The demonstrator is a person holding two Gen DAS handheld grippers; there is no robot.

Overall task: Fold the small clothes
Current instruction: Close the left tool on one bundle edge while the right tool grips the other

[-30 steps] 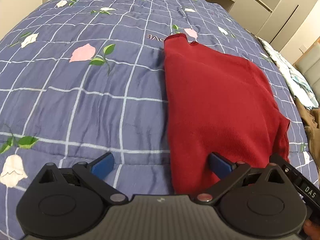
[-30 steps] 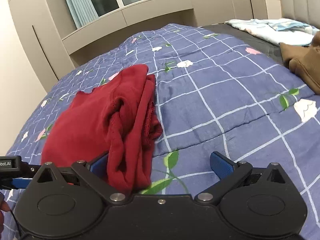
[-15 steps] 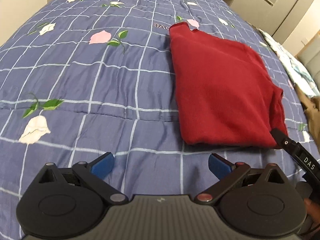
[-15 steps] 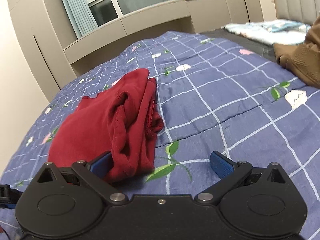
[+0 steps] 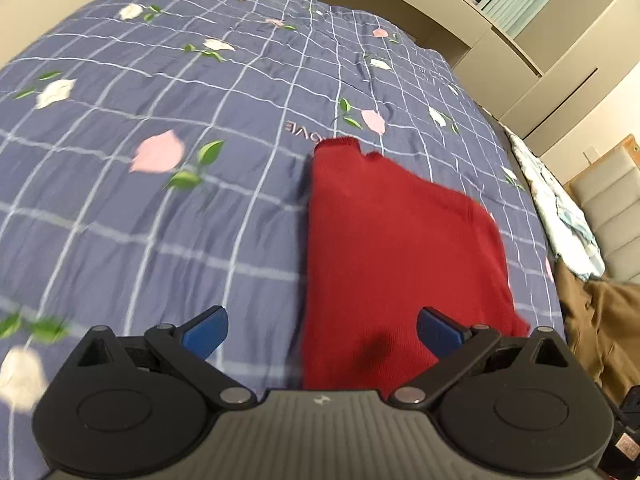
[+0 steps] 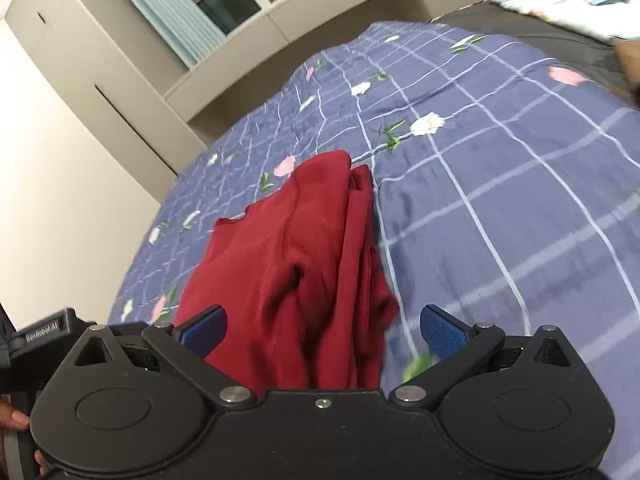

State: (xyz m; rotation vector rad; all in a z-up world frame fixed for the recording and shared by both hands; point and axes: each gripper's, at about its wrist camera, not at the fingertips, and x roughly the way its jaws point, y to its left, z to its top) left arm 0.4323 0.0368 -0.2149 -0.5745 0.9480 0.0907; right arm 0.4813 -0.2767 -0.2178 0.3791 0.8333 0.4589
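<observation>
A folded red garment [image 5: 392,248] lies on the blue flowered quilt [image 5: 160,208]. My left gripper [image 5: 322,330] is open, its blue fingertips spread over the garment's near left edge. In the right wrist view the same red garment [image 6: 304,264] shows bunched folds along its right side. My right gripper [image 6: 322,330] is open, with the garment's near end between its blue pads. Neither gripper holds the cloth.
A brown garment [image 5: 600,320] and a pale patterned cloth [image 5: 560,208] lie at the bed's right side. Beige cabinets [image 6: 100,128] and a window with a teal curtain [image 6: 160,12] stand behind the bed. The other gripper's body [image 6: 44,336] shows at left.
Both grippers have moved forward onto the red garment's near edge, after pulling back half a second ago. Both stay open.
</observation>
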